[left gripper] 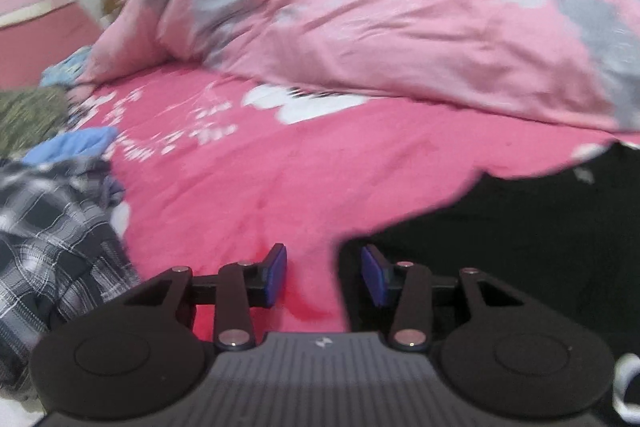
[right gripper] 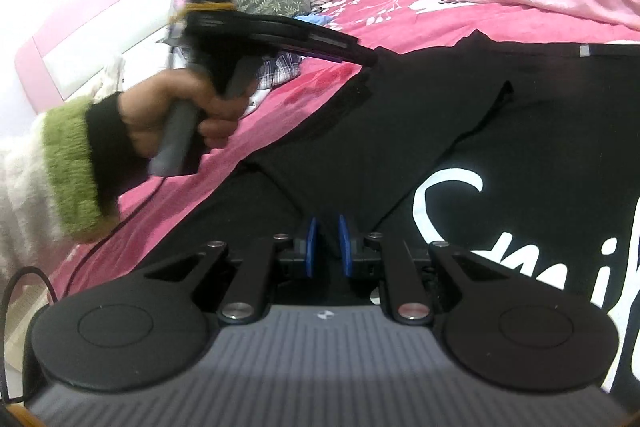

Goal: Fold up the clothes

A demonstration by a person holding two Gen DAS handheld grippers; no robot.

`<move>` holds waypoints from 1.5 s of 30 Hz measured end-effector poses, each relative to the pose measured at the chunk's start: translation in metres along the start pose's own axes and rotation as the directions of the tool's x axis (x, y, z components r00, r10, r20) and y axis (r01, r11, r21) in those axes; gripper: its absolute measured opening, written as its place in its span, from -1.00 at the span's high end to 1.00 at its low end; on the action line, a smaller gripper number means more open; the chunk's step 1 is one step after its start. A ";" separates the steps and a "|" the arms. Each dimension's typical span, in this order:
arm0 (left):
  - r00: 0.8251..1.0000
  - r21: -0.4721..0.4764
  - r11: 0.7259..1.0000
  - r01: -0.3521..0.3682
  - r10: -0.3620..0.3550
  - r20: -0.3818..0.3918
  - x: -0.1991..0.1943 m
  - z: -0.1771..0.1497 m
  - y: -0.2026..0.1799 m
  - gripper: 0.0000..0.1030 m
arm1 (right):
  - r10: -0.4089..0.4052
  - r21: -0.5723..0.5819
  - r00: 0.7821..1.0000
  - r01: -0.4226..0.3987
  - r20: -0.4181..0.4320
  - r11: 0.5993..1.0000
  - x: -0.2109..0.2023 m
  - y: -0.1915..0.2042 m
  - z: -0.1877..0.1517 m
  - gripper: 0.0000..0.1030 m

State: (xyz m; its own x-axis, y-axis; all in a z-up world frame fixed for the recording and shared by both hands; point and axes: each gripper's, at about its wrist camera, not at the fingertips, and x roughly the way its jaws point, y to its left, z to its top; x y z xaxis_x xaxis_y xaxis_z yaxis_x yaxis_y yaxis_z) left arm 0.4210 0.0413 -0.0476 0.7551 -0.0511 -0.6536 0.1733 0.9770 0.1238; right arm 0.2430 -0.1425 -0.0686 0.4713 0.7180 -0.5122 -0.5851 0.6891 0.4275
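Note:
A black T-shirt (right gripper: 520,107) with white lettering (right gripper: 448,203) lies spread on the pink bed sheet (right gripper: 312,95). My right gripper (right gripper: 328,247) is shut on a raised fold of it, and creases run up into the narrow gap between the blue pads. In the left wrist view the shirt (left gripper: 520,247) fills the lower right. My left gripper (left gripper: 324,275) stands open at its edge, with bare sheet between the pads and the right finger over black cloth. The right wrist view shows a hand (right gripper: 192,123) holding the left gripper (right gripper: 366,61), its tips at the shirt's far left edge.
A rumpled pink and grey duvet (left gripper: 380,7) is heaped across the back of the bed. A plaid garment (left gripper: 52,247), a blue one (left gripper: 72,145) and a green floral one (left gripper: 28,111) lie piled at the left. A pink headboard (right gripper: 100,27) stands beyond them.

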 end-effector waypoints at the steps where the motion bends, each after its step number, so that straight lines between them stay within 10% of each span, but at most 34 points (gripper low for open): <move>1: 0.999 -0.041 0.999 -0.032 0.032 0.009 0.007 0.003 0.009 0.15 | 0.005 0.007 1.000 -0.005 0.001 1.000 0.000 -0.001 0.000 0.77; 7: 1.000 -0.179 0.984 -0.002 0.007 0.026 -0.008 0.012 0.041 0.22 | 0.020 0.027 1.000 -0.020 0.005 0.999 -0.001 -0.004 -0.001 0.77; 14: 0.984 0.115 0.977 0.179 -0.175 -0.044 -0.042 0.000 -0.027 0.18 | 0.018 0.025 1.000 -0.018 0.005 1.000 -0.001 -0.004 -0.001 0.77; 19: 0.981 0.284 0.940 0.191 -0.171 -0.092 -0.027 -0.008 -0.081 0.18 | 0.024 0.033 1.000 -0.024 0.006 0.999 -0.002 -0.005 -0.001 0.77; 30: 0.953 -0.029 0.952 0.304 -0.304 0.023 -0.036 0.031 -0.059 0.06 | 0.055 0.073 0.998 -0.056 0.014 0.996 -0.004 -0.013 -0.002 0.77; 45: 0.992 0.000 0.995 0.104 -0.103 -0.074 -0.163 -0.083 -0.005 0.03 | 0.086 0.132 0.996 -0.088 0.015 0.987 -0.004 -0.022 -0.002 0.77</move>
State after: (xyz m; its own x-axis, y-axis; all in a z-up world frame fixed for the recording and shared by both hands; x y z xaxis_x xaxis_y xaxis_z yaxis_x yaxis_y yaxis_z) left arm 0.2444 0.0615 -0.0037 0.6843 -0.1363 -0.7164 0.2506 0.9665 0.0554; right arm 0.2524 -0.1611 -0.0775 0.4290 0.7762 -0.4621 -0.5321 0.6305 0.5651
